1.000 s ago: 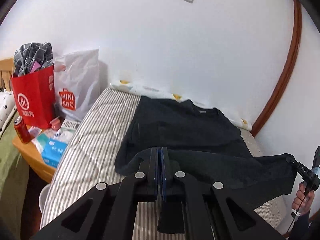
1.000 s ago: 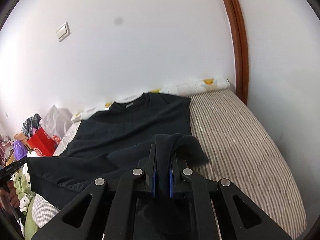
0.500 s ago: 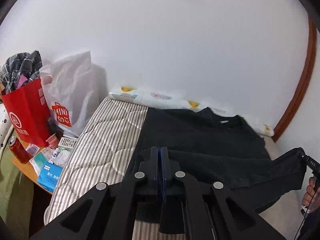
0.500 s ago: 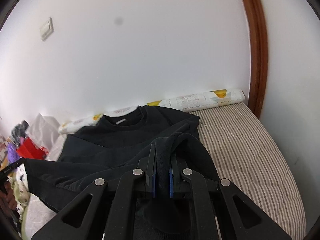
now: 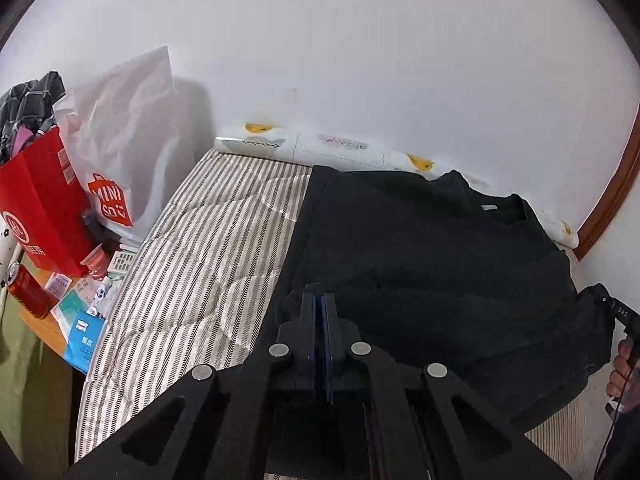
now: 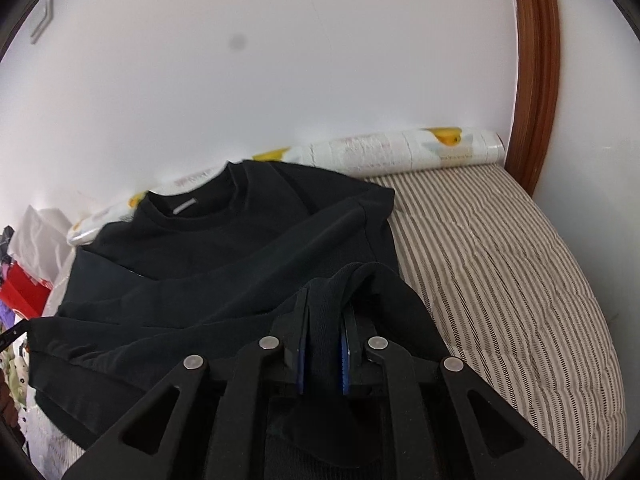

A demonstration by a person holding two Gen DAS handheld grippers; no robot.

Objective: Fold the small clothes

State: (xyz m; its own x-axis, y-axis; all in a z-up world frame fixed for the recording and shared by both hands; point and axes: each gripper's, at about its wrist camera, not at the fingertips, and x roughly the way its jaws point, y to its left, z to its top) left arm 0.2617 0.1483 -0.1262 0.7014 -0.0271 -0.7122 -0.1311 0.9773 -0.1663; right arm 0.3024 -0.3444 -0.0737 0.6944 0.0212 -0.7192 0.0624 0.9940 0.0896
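Black sweatshirt [image 6: 248, 248] lies on the striped bed [image 6: 500, 264], collar at 12 o'clock against the white wall, body spread toward 6 o'clock. Hem edge is lifted off the mattress and doubled back over the body, slung between the two grippers.

Left gripper [image 5: 320, 308]: jaws fully closed, blue pads together; the hem corner reaches them, but the cloth at the tips is too dark to confirm a pinch. Striped bedding is bare to its 9 o'clock.

Right gripper [image 6: 325, 316]: jaws have just been opening a little; a thick fold of the hem stands between the blue pads, and both pads touch it, so the grip holds. In the left wrist view this gripper shows at the 3 o'clock edge with the far hem corner on it and the person's hand [image 5: 624, 372] below.

A printed roll [image 6: 404, 152] lies along the wall at the bed's 12 o'clock edge. At 9 o'clock of the bed: white Miniso bag [image 5: 128, 148], red paper bag [image 5: 38, 204], red can [image 5: 28, 292] on a wooden tabletop [image 5: 50, 330].
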